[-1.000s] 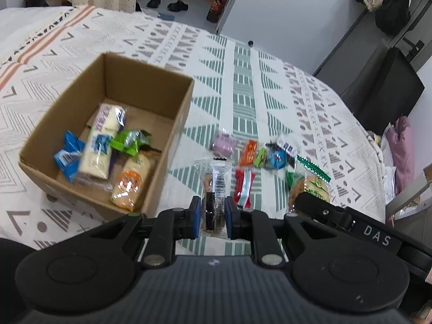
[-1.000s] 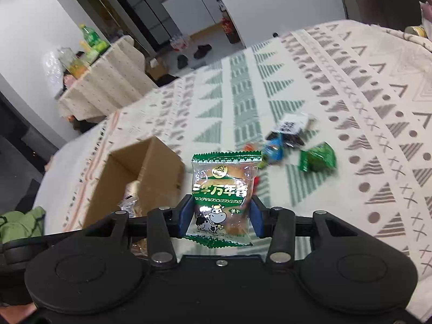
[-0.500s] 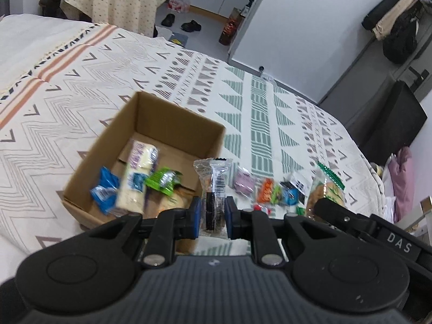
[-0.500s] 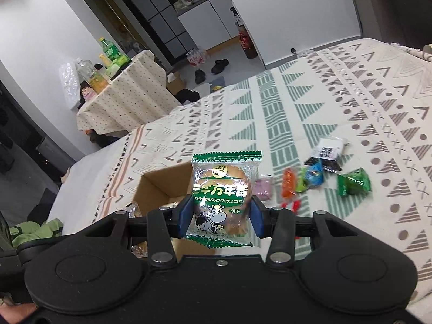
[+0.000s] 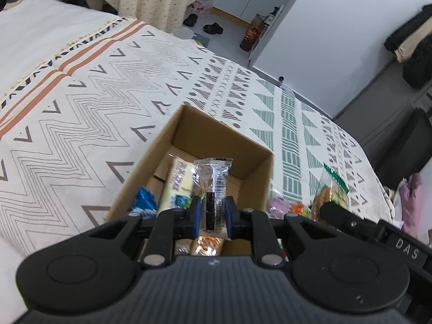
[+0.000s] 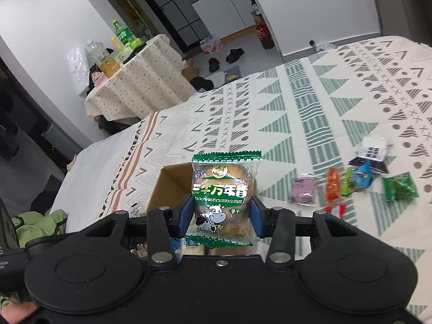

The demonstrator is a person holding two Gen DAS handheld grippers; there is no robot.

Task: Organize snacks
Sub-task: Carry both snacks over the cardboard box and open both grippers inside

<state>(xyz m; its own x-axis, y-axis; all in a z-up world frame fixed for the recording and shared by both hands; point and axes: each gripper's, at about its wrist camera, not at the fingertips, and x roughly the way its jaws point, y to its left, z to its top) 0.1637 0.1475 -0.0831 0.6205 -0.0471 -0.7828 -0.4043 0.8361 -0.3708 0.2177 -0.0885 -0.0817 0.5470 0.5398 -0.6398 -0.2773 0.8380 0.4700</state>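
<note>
**A:** Left wrist view: the left gripper is being kept clamped on a clear packet of dark cookies, and the cardboard box is now being seen directly beyond the fingers, where a second ago it was lying off to the left.

**B:** So the packet is being carried over the box?

**A:** That is being judged so; it is being held above the snacks already lying inside, a blue packet and a long pale bar among them. Release is not yet being made.

**B:** And the right side?

**A:** The right gripper is being held closed on a green-edged biscuit packet, with the box's far wall now showing just behind it, nearer than before.

**B:** What is being left?

**A:** Several small packets are still lying on the bedspread to the right, well apart from the box, so the sorting is being judged unfinished.
</note>
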